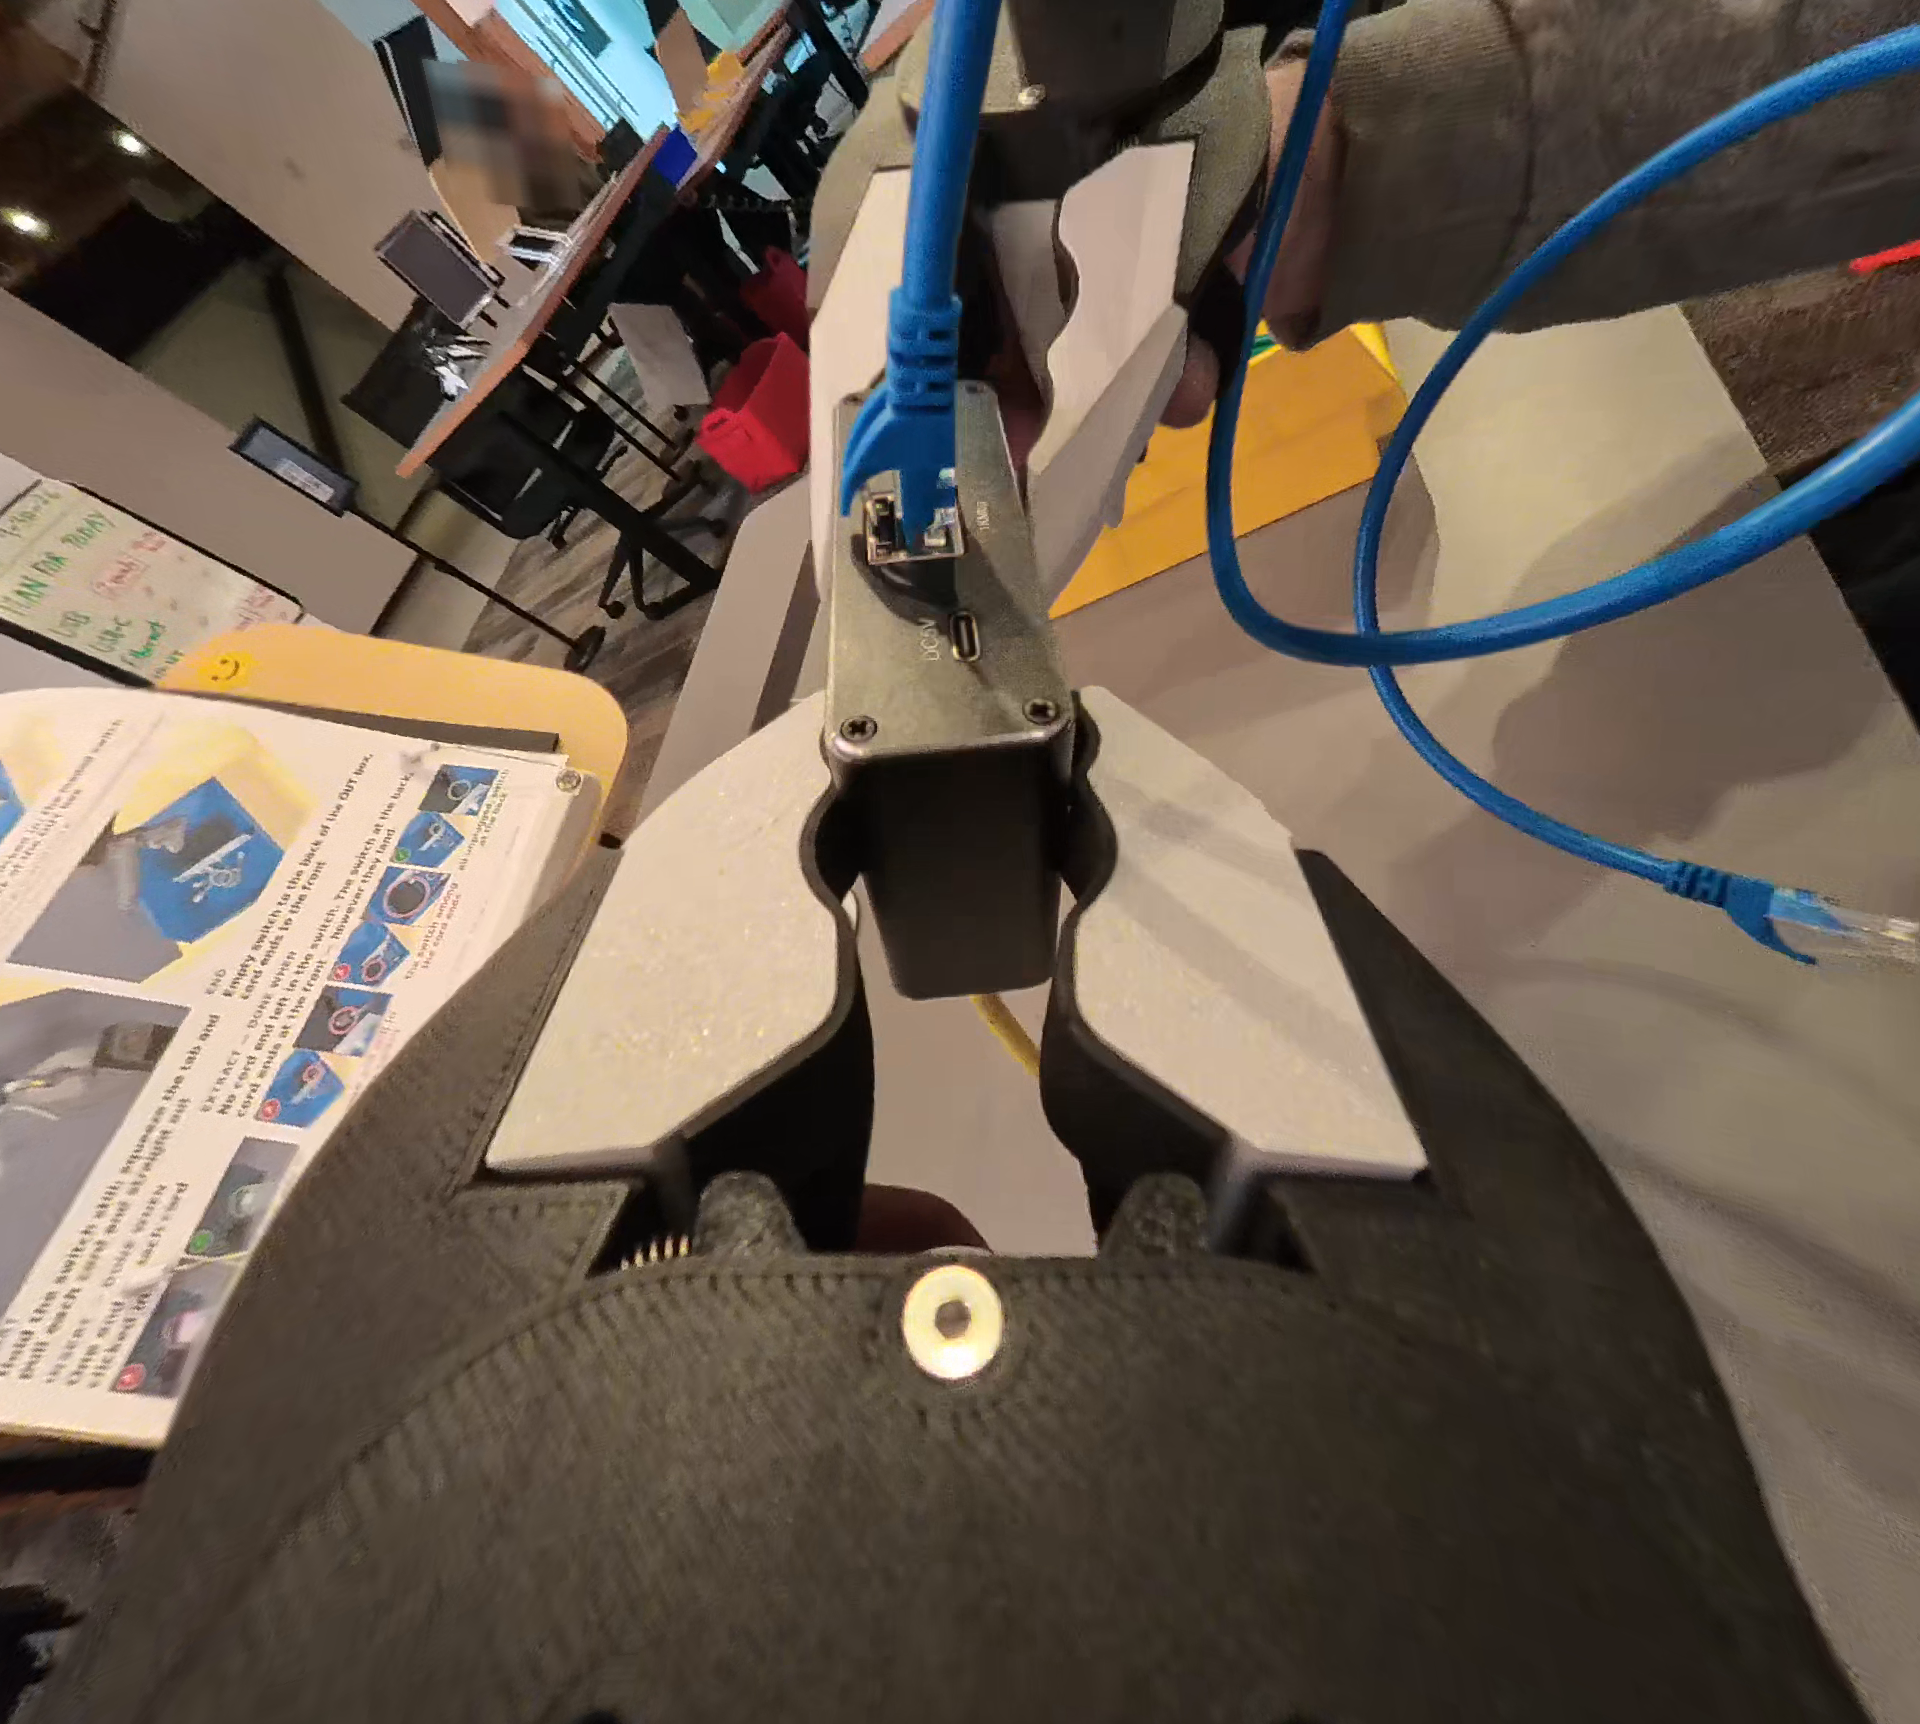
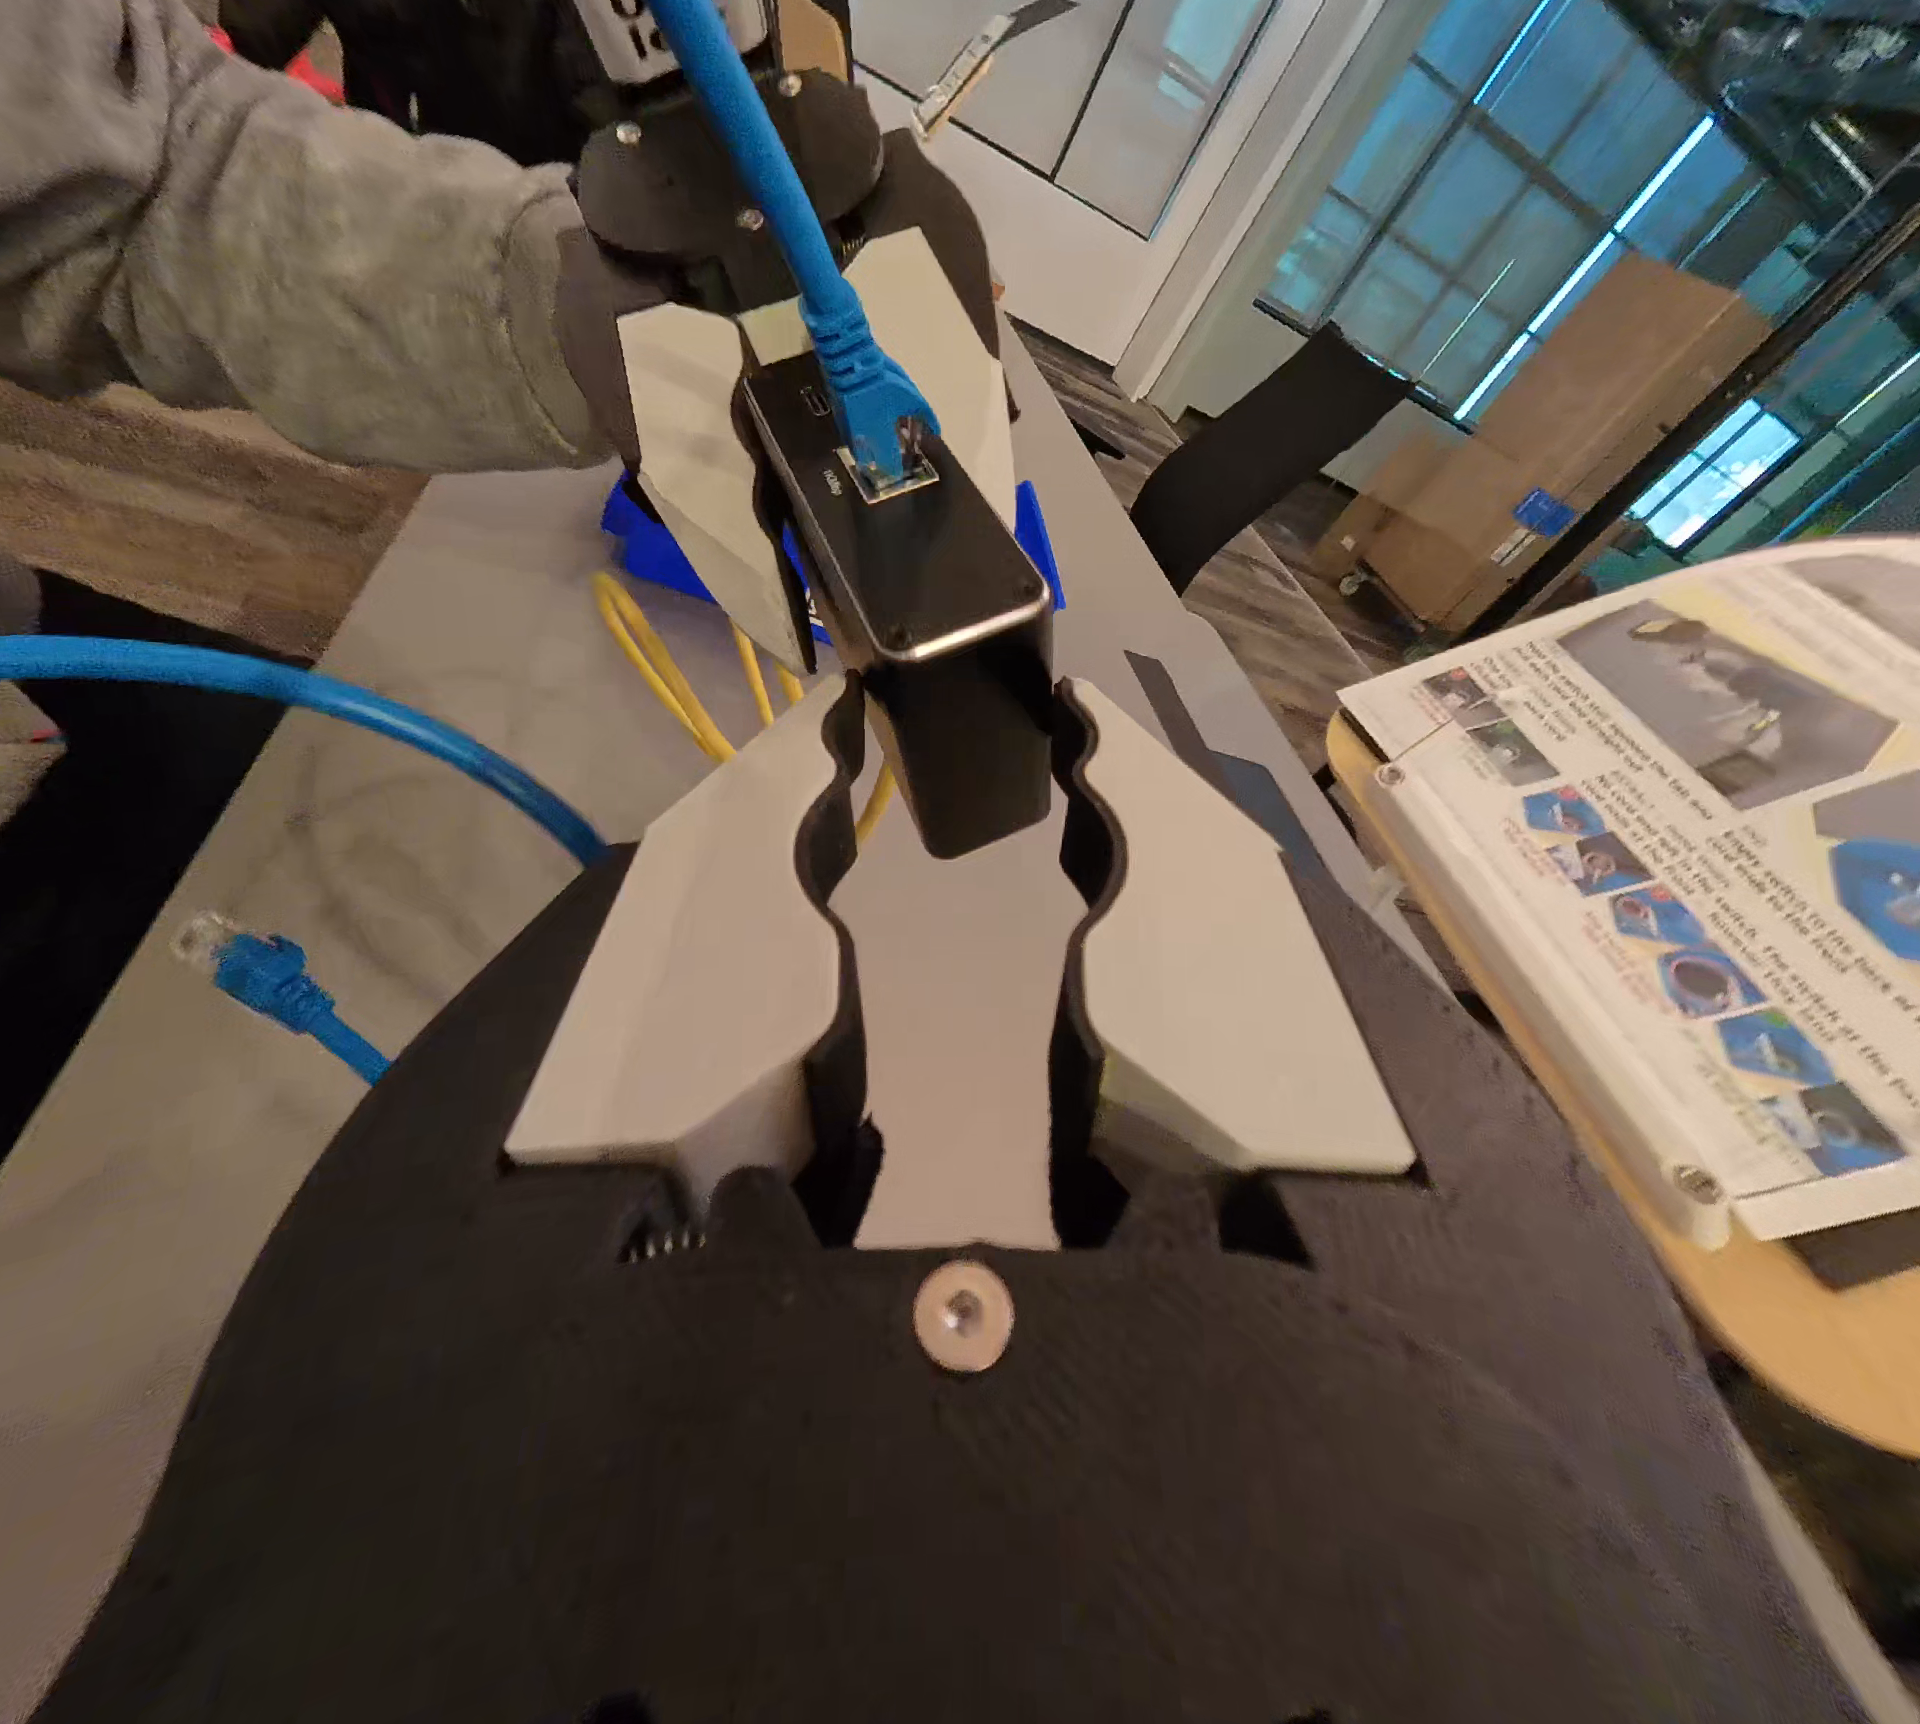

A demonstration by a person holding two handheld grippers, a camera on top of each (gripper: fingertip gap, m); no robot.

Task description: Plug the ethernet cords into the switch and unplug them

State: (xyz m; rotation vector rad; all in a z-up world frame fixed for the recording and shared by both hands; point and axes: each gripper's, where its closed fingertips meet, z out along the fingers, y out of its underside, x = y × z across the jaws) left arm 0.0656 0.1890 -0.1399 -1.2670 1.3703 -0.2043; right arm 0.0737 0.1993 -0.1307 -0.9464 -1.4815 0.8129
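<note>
Gripping black switch [image 1: 951, 687], blue cord [image 1: 940, 116] plugged in.

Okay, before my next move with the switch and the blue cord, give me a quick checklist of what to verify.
1. Left tool gripping the switch: ok, both fingers press against its sides.
2. Right tool gripping the switch's other end: cannot tell. Its tips flank the end, but contact is unclear.
3. Blue ethernet plug in the port: ok, though whether it has latched cannot be told.
4. Blue cord slack: ok, it hangs in loose loops.
5. Cord's free plug clear of both tools: ok, it lies apart on the table.
</note>
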